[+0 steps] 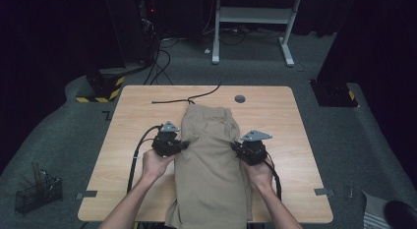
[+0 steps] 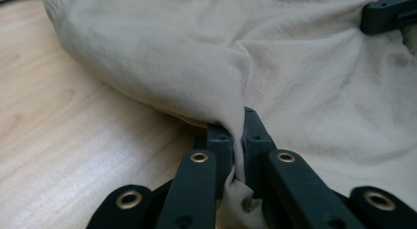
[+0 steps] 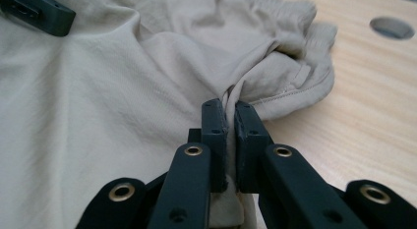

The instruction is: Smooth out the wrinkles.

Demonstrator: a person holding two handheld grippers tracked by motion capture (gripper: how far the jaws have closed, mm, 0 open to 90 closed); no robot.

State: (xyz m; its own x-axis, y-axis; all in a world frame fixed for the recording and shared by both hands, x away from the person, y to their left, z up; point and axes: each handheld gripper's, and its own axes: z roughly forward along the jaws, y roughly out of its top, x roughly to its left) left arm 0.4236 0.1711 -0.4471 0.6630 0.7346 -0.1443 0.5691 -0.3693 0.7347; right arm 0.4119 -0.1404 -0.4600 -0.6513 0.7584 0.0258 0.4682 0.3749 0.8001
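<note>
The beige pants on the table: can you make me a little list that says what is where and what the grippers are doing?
thing: beige pants, lying lengthwise down the middle of the wooden table, near end hanging over the edge
left gripper: shut, pinching the pants' left edge; cloth bunched between its fingers
right gripper: shut, pinching the right edge
also on table: black cable by the far end, round grey hole cover

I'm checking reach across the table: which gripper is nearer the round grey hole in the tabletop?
Right. The right gripper sits below the hole, slightly left; the left gripper is farther left across the trousers.
</note>
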